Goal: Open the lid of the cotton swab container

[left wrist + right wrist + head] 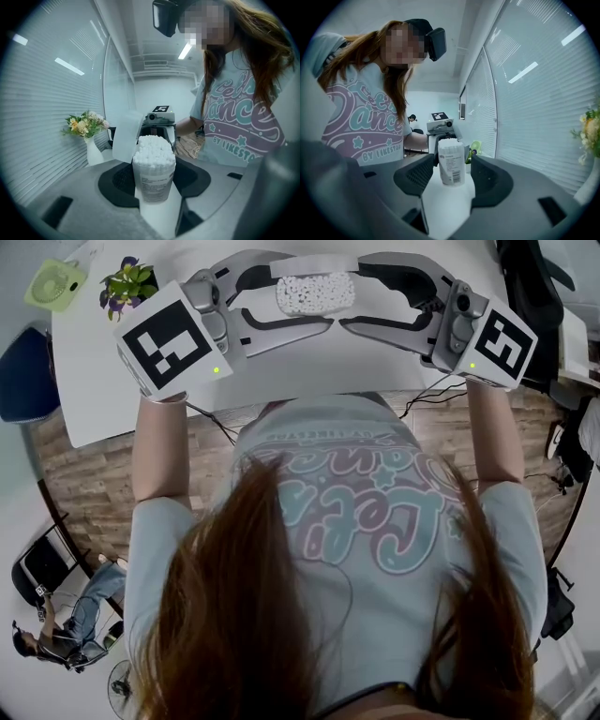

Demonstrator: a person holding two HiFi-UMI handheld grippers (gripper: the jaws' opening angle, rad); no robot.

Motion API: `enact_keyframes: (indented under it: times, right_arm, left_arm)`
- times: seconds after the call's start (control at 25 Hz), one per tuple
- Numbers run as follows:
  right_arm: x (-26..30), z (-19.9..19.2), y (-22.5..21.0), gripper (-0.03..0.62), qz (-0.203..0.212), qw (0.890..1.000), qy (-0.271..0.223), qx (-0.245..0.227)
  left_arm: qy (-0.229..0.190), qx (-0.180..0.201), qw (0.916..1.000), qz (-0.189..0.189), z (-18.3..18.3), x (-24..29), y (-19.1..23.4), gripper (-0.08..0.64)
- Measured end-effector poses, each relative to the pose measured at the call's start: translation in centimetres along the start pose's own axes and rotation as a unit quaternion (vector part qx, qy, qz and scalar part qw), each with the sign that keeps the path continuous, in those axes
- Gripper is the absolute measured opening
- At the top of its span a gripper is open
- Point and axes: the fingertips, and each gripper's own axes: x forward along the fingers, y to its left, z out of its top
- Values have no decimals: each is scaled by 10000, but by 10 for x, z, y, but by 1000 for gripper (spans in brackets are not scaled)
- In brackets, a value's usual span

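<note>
Near the top centre of the head view, on the white counter [375, 371], the left gripper [153, 187] clamps the cotton swab container [316, 294], and the right gripper [451, 187] stands released around it. With the lid [125, 133] already flipped up, pin the base and avoid knocking it.

From the head camera we look steeply down, from well above, onto the white table [94, 381]. Riding the left gripper [286, 294], we look low and close along its jaws. Riding the right gripper [352, 293], we face the opposite way. All three views share the cotton swab container [316, 293], and each gripper view shows the other gripper behind it.
</note>
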Motion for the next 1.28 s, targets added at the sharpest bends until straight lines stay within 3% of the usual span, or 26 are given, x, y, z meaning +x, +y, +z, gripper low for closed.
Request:
enact_keyframes:
  times: [0.28, 0.84, 1.28]
  right_arm:
    - [22, -25, -11, 212, 103, 9999, -46, -50]
    - [24, -25, -3, 187, 516, 9985, 74, -181]
    - [24, -27, -1, 181, 572, 9976, 177, -342]
  left_arm:
    - [-31, -44, 10000, -47, -32, 3, 8, 195]
    - [-60, 9, 9998, -191, -31, 5, 3, 195]
    - [-209, 96, 9994, -273, -33, 6, 2, 195]
